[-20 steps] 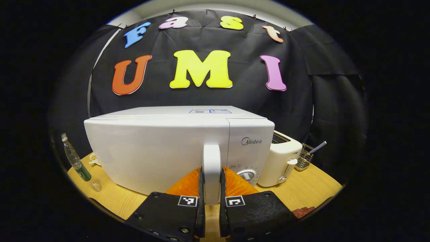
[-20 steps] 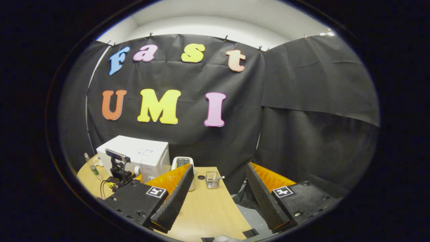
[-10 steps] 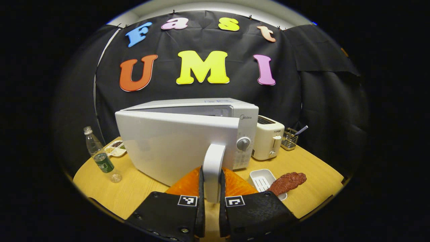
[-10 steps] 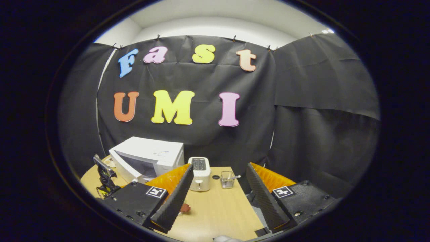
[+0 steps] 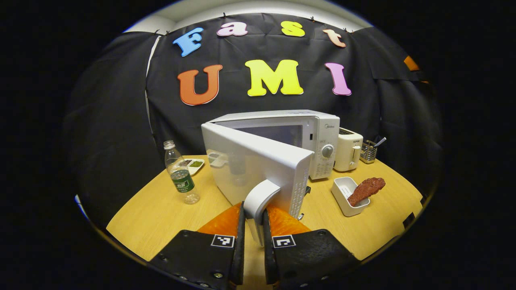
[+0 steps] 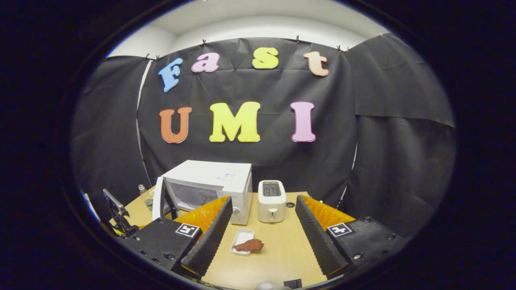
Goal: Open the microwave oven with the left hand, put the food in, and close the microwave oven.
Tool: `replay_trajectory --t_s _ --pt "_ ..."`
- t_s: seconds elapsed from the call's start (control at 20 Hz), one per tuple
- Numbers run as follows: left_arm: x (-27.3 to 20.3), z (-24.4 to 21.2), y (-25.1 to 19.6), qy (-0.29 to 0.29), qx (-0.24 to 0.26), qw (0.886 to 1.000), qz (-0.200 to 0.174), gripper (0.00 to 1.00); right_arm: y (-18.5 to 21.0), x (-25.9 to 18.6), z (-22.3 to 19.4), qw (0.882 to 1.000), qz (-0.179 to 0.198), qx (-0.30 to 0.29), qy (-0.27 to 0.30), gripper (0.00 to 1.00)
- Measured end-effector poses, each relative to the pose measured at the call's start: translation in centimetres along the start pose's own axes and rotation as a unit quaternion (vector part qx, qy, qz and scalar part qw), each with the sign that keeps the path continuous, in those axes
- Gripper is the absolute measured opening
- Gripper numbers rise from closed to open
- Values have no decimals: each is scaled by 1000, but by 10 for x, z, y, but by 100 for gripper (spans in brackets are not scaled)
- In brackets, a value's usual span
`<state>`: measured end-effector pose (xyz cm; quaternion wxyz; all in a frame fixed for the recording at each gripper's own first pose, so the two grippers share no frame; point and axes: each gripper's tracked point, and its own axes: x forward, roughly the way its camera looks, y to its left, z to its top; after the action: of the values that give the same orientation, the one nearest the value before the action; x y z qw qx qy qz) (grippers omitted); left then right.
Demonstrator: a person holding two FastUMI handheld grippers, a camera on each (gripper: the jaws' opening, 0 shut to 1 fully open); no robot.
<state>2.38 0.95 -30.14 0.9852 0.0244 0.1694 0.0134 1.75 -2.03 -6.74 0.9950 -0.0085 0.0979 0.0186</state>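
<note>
Left gripper (image 5: 253, 241) clamps white microwave door handle (image 5: 258, 199); door ajar. Right gripper (image 6: 262, 237) jaws apart. Reddish-brown meat piece (image 5: 366, 190) lies across small white rectangular tray (image 5: 342, 193).

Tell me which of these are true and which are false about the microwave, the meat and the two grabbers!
1. The microwave door is swung open. True.
2. The left gripper is shut on the door handle. True.
3. The brown food is already inside the microwave. False: it lies across the white tray on the table.
4. The right gripper is holding the food. False: its fingers are spread apart with nothing between them.
5. A toaster stands beside the microwave. True.
</note>
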Motion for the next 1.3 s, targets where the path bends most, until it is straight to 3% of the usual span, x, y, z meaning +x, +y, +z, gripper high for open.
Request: replay_trajectory --t_s 0.25,0.35,0.4,0.45,0.5,0.6,1.05,1.3 --pt "-14 -6 32 12 -7 1000 20 21 20 -3 -9 1000 11 -6 8 100" --pt "-18 -9 39 16 0 1000 22 37 24 -4 -14 1000 14 -10 11 100" --pt "-21 -9 42 17 4 1000 20 56 26 -5 -15 1000 14 -10 13 100" --pt "-24 -5 45 10 10 1000 23 63 28 -5 -17 1000 15 -11 13 100" --pt "-27 0 50 0 18 999 29 62 29 -5 -19 1000 14 -10 14 100" --pt "-28 -1 56 -6 27 999 32 85 29 -6 -23 1000 12 -8 17 100" --pt "-56 -18 123 13 -7 997 74 87 53 -7 -46 999 24 -2 31 100" --pt "-78 -32 184 32 -47 990 126 87 64 -2 -74 998 34 12 51 100"
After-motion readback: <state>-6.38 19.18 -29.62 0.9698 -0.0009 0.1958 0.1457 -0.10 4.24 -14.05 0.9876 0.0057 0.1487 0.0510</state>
